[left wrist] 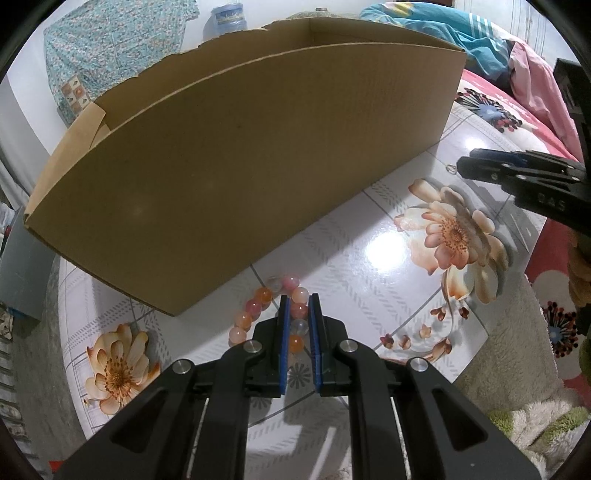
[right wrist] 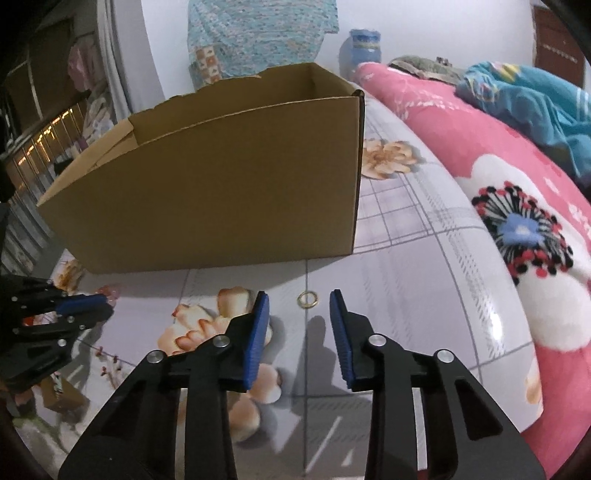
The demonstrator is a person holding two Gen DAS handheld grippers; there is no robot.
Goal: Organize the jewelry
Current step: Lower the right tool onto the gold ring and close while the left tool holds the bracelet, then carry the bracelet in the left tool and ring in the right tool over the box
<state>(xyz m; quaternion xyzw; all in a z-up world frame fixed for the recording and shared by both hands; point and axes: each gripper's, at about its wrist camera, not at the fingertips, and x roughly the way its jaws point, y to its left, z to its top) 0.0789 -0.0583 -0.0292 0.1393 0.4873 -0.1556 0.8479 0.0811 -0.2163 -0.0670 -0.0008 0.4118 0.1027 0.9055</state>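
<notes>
My left claw (left wrist: 299,314) grasps the pink and orange bead bracelet (left wrist: 266,310), my right claw (right wrist: 299,306) stands unclenched just before the small gold ring (right wrist: 308,299), and neither is yet in the brown cardboard box (right wrist: 221,177) beyond them.

The only readable lettering is "DAS", in small pale capitals on the black arm of the right gripper (left wrist: 461,168), seen at the right edge of the left wrist view. The water bottle (left wrist: 228,16) by the far wall has a blue label, but its print is too blurred to read. The cardboard box (left wrist: 236,155) shows no print on the sides in view.
</notes>
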